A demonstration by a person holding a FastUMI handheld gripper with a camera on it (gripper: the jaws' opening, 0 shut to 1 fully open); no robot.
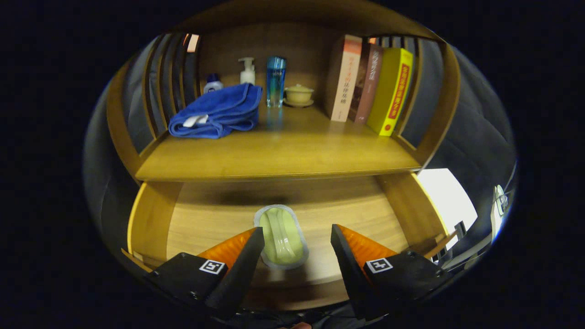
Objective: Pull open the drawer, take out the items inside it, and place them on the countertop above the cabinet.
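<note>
Gripper view: jaws spread around green pouch [281, 237]; towel [217, 111], books [370, 84] above.

A wooden cabinet [425, 137] with slatted sides stands against dark cloth walls, beside a bright white patch [445, 196].

Countertop [283, 155] bears towel [215, 112], bottles [275, 81], books [365, 84]

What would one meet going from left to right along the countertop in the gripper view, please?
Blue towel → white pump bottle → blue bottle → lidded cup on saucer → white book → brown book → yellow book.
</note>
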